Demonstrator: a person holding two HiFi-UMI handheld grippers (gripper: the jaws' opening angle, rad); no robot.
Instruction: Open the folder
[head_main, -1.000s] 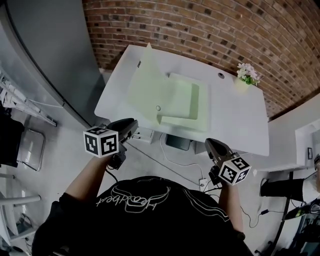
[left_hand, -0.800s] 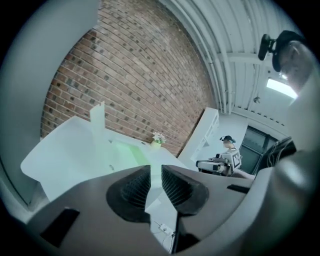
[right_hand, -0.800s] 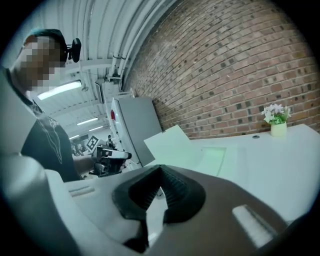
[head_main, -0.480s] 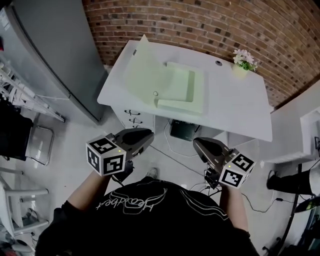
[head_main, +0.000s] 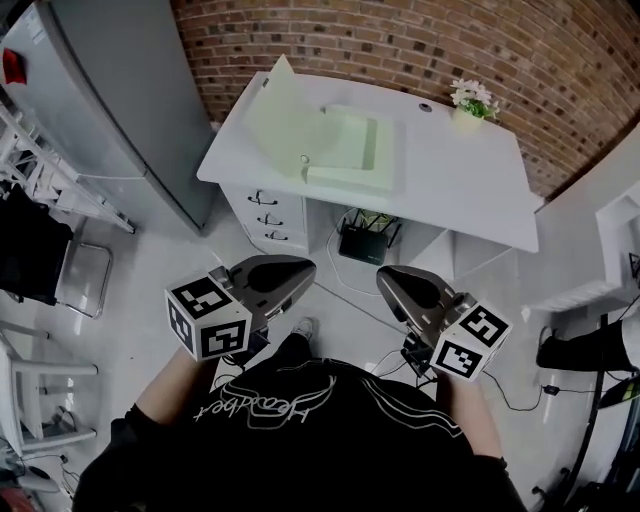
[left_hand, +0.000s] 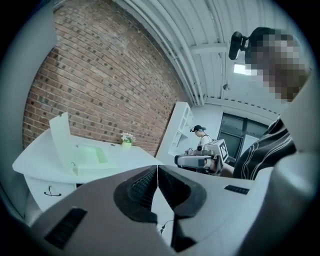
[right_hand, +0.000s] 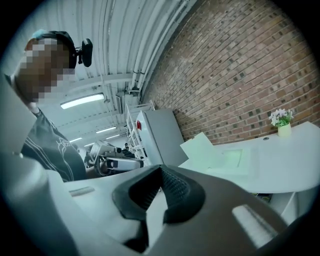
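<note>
On the white surface (head_main: 470, 185) by the brick wall (head_main: 400, 40), the folder (head_main: 350, 150) lies open. It is pale green, with the left cover tilted up and the rest flat. It sits on the surface's left half, its near edge just beside the front edge, above the drawers (head_main: 265, 212).

Your fingers are nowhere near it. Both grippers hang over the floor (head_main: 335, 300) in front of your chest, well apart from the surface, tips pointing toward it.
- Left gripper (head_main: 303, 268): fingers together. They have just been closing, with nothing between them.
- Right gripper (head_main: 385, 280): fingers together, tips meeting, nothing held.
- There is a gap between the two grippers and no contact.

Open floor runs from you to the surface's front edge. A flower pot (head_main: 466, 104) stands at the back, right of centre, well apart from the folder. A grey cabinet (head_main: 110, 110) stands left of the surface with a gap between them, and a chair (head_main: 60, 285) is further left. A black box (head_main: 365, 238) sits under the surface.

The left gripper view shows the raised cover nearly edge-on and your right gripper across from it. It also shows another person (left_hand: 201, 134) by white shelves (left_hand: 181, 125), who does not appear in the head view. The right gripper view shows the folder from the other side, with the cabinet behind it and your left gripper opposite.
</note>
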